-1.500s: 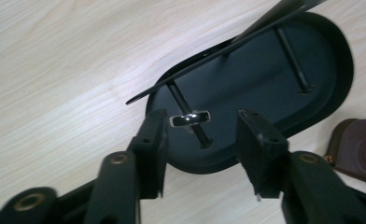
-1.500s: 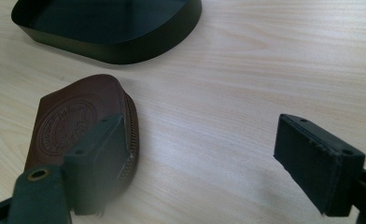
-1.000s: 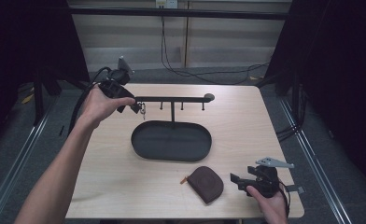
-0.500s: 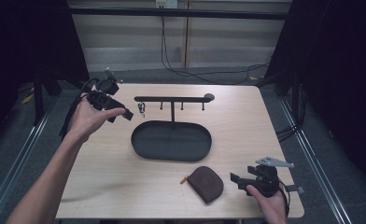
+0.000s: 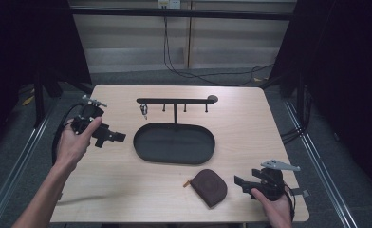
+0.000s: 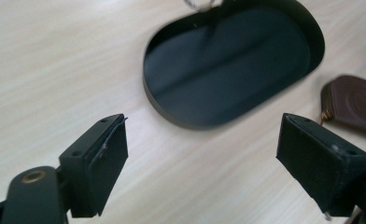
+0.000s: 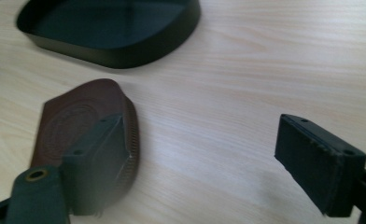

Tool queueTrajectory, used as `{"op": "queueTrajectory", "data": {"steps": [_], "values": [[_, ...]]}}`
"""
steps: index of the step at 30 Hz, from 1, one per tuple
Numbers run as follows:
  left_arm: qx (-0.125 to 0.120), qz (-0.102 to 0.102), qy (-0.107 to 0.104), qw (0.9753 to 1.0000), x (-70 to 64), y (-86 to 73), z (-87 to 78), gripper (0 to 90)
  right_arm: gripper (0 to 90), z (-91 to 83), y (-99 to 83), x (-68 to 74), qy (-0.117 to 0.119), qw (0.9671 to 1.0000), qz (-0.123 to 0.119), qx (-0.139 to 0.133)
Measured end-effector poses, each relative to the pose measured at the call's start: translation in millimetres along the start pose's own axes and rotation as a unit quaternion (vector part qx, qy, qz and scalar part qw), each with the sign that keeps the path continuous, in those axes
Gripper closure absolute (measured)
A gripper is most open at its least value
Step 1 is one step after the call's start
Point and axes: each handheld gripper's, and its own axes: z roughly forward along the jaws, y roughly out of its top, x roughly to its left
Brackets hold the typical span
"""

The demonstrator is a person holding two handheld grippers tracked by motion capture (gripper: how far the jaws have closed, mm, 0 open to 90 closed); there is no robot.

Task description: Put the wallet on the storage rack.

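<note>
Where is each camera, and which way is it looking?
High view: above the person's side of the table, looking forward and down; both forearms show, with the left gripper and right gripper.
Left gripper view: rides the left gripper, looking down past its two open jaws at the black tray and brown pouch.
Right gripper view: rides the right gripper, low over the table, facing the pouch and tray between its open jaws.
Shared: tray and pouch appear in all three.
</note>
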Motion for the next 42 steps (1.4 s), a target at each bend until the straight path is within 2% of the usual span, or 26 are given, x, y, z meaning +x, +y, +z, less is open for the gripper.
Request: {"op": "queueTrajectory", "data": {"steps": [2, 3, 4, 6, 7, 8, 9, 10, 12, 13, 14, 15, 16, 17, 20, 21, 24, 26, 29, 31, 33, 36, 37, 40, 41, 42], "values": [[0.000, -0.003, 0.005, 1.0000, 0.0, -8.1, 0.9, 16.5, 14.8, -1.0, 0.1, 0.2, 0.005, 1.0000, -0.001, -0.004], [-0.001, -0.006, 0.008, 0.9999, 2.2, -19.3, 2.6, 16.5, 14.8, -1.2, 0.1, 0.5, 0.005, 1.0000, -0.001, -0.003], [-0.001, -0.006, 0.008, 0.9999, 2.2, -19.3, 2.6, 16.5, 14.8, -1.2, 0.1, 0.5, 0.005, 1.0000, -0.001, -0.003], [-0.006, -0.008, 0.000, 1.0000, 5.8, -32.8, 4.9, 16.5, 14.8, -1.6, 0.7, 1.1, 0.007, 1.0000, 0.001, 0.000], [-0.008, -0.005, 0.011, 0.9999, 7.5, -46.9, 7.2, 16.5, 14.9, -2.2, 1.4, 1.6, 0.011, 0.9999, 0.003, 0.001], [-0.008, -0.005, 0.011, 0.9999, 7.5, -46.9, 7.2, 16.5, 14.9, -2.1, 1.9, 1.8, 0.012, 0.9999, 0.002, 0.001], [-0.012, -0.002, 0.012, 0.9998, 8.1, -62.5, 11.1, 16.5, 14.9, -1.7, 2.4, 2.3, 0.009, 1.0000, -0.001, 0.003], [-0.012, -0.002, 0.012, 0.9998, 8.1, -62.5, 11.1, 16.5, 15.1, -1.0, 3.2, 3.1, 0.010, 0.9999, -0.003, 0.007], [-0.026, 0.002, 0.007, 0.9996, 6.6, -80.7, 13.8, 16.5, 16.3, 1.0, 4.7, 5.1, 0.017, 0.9997, -0.006, 0.017], [-0.026, 0.002, 0.007, 0.9996, 6.6, -80.7, 13.8, 16.5, 16.3, 1.0, 4.7, 5.1, 0.017, 0.9997, -0.006, 0.017], [-0.035, 0.001, 0.014, 0.9993, 5.2, -85.7, 13.8, 16.5, 16.6, 2.0, 5.8, 6.8, 0.023, 0.9994, -0.008, 0.024], [-0.045, -0.004, 0.011, 0.9989, 1.8, -99.9, 14.9, 18.0, 18.6, 3.5, 7.9, 10.4, 0.025, 0.9989, -0.014, 0.037], [-0.045, -0.004, 0.011, 0.9989, 1.8, -99.9, 14.9, 20.7, 18.6, 3.5, 7.9, 10.4, 0.025, 0.9989, -0.014, 0.037], [-0.052, -0.010, 0.015, 0.9985, 0.2, -106.0, 15.9, 20.7, 18.5, 4.2, 9.8, 13.3, 0.024, 0.9983, -0.023, 0.049], [-0.058, -0.010, 0.053, 0.9968, -2.1, -123.0, 16.8, 21.4, 18.6, 5.4, 16.1, 18.7, 0.032, 0.9973, -0.027, 0.061], [-0.072, -0.027, 0.043, 0.9961, 0.4, -135.2, 16.2, 21.1, 21.2, 6.4, 20.9, 22.9, 0.045, 0.9964, -0.029, 0.066], [-0.077, -0.033, 0.051, 0.9952, 1.3, -145.4, 15.2, 20.1, 21.4, 9.6, 25.6, 26.7, 0.057, 0.9945, -0.040, 0.078], [-0.086, -0.041, 0.028, 0.9951, 1.7, -161.9, 13.9, 21.2, 21.9, 16.3, 32.6, 30.9, 0.064, 0.9922, -0.043, 0.097], [-0.098, -0.043, 0.018, 0.9941, -1.8, -170.6, 13.9, 21.2, 23.8, 21.3, 37.1, 33.0, 0.071, 0.9910, -0.042, 0.106], [-0.113, -0.038, 0.009, 0.9929, -7.4, -179.6, 15.7, 21.2, 31.3, 27.0, 42.9, 38.6, 0.056, 0.9915, -0.037, 0.111], [-0.113, -0.031, 0.001, 0.9931, -8.3, -181.4, 16.3, 21.1, 31.1, 29.6, 44.9, 41.7, 0.056, 0.9906, -0.043, 0.118], [-0.119, -0.032, -0.011, 0.9924, -12.2, -186.4, 16.1, 21.5, 28.5, 38.3, 50.6, 48.2, 0.065, 0.9862, -0.057, 0.141], [-0.116, -0.021, 0.002, 0.9930, -15.6, -188.1, 16.1, 22.4, 27.2, 39.8, 51.3, 47.9, 0.065, 0.9855, -0.054, 0.147], [-0.115, -0.018, -0.008, 0.9932, -17.5, -188.9, 16.7, 22.4, 24.1, 42.4, 52.5, 46.5, 0.060, 0.9843, -0.046, 0.159], [-0.117, -0.012, -0.006, 0.9930, -19.1, -188.7, 16.7, 22.3, 23.6, 43.4, 53.6, 45.0, 0.063, 0.9826, -0.041, 0.170], [-0.117, -0.012, -0.006, 0.9930, -19.1, -188.7, 16.7, 22.3, 23.6, 43.4, 53.6, 45.0, 0.063, 0.9826, -0.041, 0.170]]}}
